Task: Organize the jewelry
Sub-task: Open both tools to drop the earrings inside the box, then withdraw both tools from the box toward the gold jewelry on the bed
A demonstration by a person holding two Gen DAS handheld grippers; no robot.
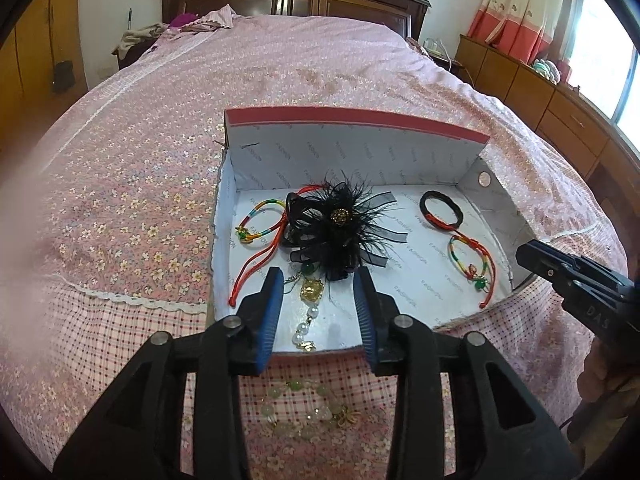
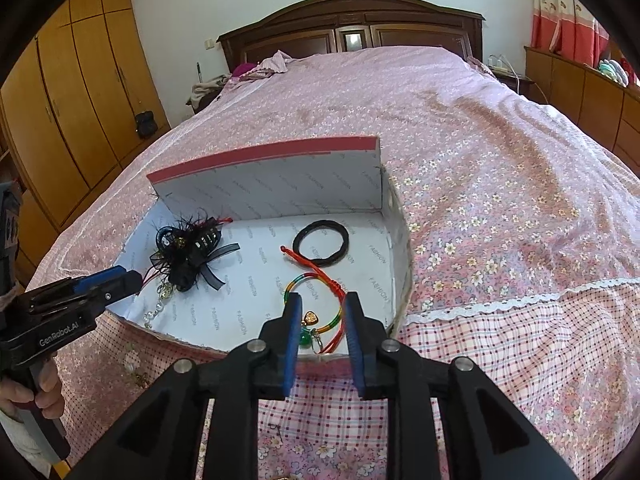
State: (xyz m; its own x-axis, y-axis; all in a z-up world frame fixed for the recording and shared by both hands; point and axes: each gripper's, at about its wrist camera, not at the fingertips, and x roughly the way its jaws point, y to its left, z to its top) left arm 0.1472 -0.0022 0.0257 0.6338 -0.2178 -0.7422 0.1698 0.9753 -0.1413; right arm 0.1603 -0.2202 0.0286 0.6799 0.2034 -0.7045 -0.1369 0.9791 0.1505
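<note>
Already most of the jewelry lies in the white-lined cardboard box with a red-edged upright flap [image 1: 360, 148] on the pink floral bed [image 1: 140, 184]: a black feathered hair clip [image 1: 340, 228], a black elastic hair band [image 1: 442, 208], rainbow-corded bracelets [image 2: 320, 304] and a gold-and-pearl pendant [image 1: 310, 296]. Outside it, on the checked sheet below the left gripper [image 1: 318, 280], lies a pale green beaded bracelet [image 1: 304, 408]. Both the left and the right gripper [image 2: 322, 304] hover empty at the box's near edge, jaws spread. Gathering appears nearly finished; the next move likely calls for dropping the left jaws back onto the beaded bracelet.
</note>
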